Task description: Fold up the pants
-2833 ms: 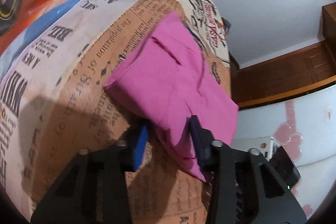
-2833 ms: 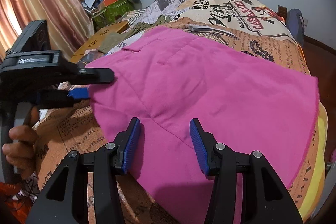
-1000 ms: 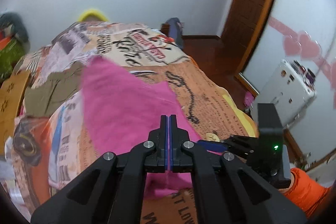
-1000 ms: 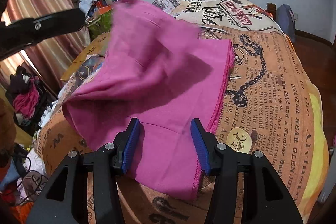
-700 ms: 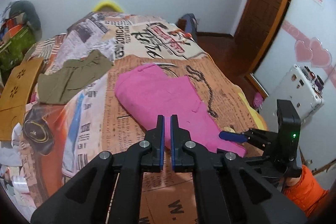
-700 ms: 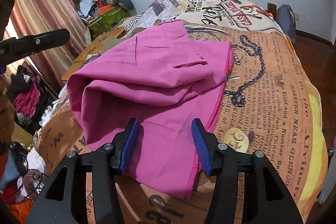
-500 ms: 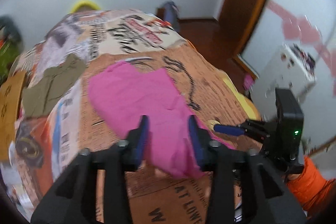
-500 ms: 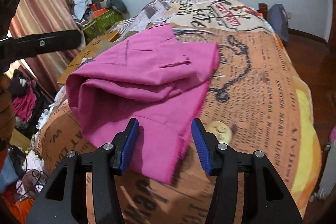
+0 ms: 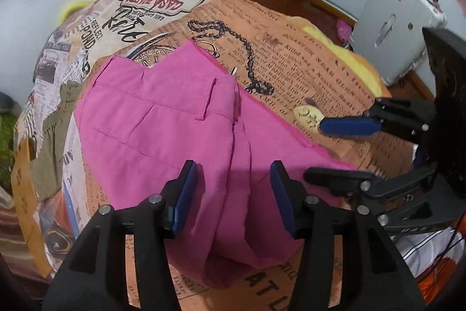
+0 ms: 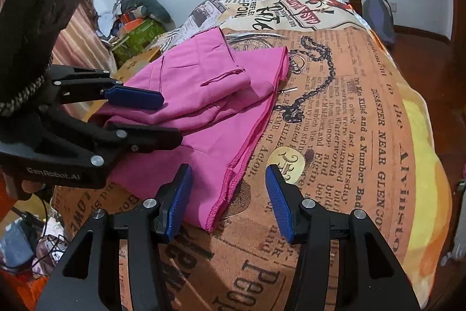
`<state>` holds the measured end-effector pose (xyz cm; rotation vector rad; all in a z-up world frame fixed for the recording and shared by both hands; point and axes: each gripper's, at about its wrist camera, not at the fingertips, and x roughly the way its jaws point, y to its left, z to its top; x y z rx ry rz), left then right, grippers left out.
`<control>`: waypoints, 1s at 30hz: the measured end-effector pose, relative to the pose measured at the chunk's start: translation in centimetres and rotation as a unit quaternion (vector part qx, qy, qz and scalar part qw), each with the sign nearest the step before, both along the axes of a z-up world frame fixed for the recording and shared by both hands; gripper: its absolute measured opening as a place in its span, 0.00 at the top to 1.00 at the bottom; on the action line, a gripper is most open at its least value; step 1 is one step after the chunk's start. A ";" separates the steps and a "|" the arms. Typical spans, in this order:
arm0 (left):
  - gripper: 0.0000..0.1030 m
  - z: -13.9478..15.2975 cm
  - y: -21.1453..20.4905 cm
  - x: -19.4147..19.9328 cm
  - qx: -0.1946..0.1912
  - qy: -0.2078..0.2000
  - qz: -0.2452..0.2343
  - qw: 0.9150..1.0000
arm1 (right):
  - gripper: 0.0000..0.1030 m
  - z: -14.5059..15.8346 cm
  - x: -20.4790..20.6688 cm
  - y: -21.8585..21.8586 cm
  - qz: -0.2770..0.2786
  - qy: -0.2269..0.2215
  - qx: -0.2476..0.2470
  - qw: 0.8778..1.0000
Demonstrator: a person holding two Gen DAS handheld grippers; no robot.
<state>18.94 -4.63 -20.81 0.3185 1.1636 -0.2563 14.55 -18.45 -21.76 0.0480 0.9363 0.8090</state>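
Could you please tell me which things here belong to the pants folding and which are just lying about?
Belong to the job:
- pink pants
- left gripper, jaws opening, nothing clamped
- right gripper, open

Lying about:
- olive garment
- white appliance
- green box

The pink pants (image 10: 204, 95) are lying folded in layers on the newspaper-print bedspread (image 10: 343, 118). The right gripper (image 10: 228, 196) is hovering with jaws apart over the pants' near hemmed corner, not pressing on the cloth. The left gripper (image 10: 151, 118) is reaching in from the left above the pants, its jaws opening with nothing visibly clamped between them.
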 end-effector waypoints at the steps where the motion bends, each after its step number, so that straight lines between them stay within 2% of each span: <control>1: 0.50 -0.1 -0.1 0.1 0.007 -0.001 -0.002 1.000 | 0.53 0.0 0.0 0.0 0.000 0.000 0.000 1.000; 6: 0.50 -0.7 -0.5 -0.3 0.046 -0.013 -0.020 0.999 | 0.53 -0.1 -0.1 -0.2 0.000 0.004 0.005 1.000; 9: 0.52 -0.9 -0.7 0.1 0.060 -0.018 -0.012 0.998 | 0.53 -0.1 -0.1 -0.2 -0.001 0.004 0.007 1.000; 11: 0.68 -1.2 -0.7 0.8 0.073 -0.017 -0.004 0.997 | 0.53 -0.1 -0.2 -0.2 -0.002 0.002 0.006 1.000; 12: 0.72 -1.4 -0.6 1.2 0.073 -0.012 -0.002 0.997 | 0.53 -0.1 -0.2 -0.1 -0.002 0.002 0.005 1.000; 16: 0.91 -1.5 -0.3 2.2 0.050 -0.002 0.001 0.999 | 0.53 0.0 -0.3 -0.2 -0.005 -0.003 0.002 1.000; 17: 0.93 -1.1 -0.2 2.1 0.036 -0.007 0.004 0.999 | 0.53 0.0 -0.3 -0.2 -0.005 -0.003 0.002 1.000; 20: 0.95 0.5 -0.2 1.4 0.015 -0.031 -0.002 0.999 | 0.53 -0.1 -0.3 -0.2 -0.003 -0.003 0.001 1.000; 27: 1.00 4.0 -0.3 -1.7 -0.046 -0.055 -0.051 0.996 | 0.53 -0.2 -0.3 -0.1 -0.005 -0.003 -0.003 1.000; 28: 1.00 4.4 -0.3 -2.3 -0.047 -0.060 -0.057 0.995 | 0.53 -0.2 -0.3 -0.1 -0.006 -0.002 -0.003 1.000; 30: 1.00 4.8 -0.7 -3.2 -0.017 -0.075 -0.067 0.995 | 0.53 -0.2 -0.3 -0.1 -0.008 -0.002 -0.004 1.000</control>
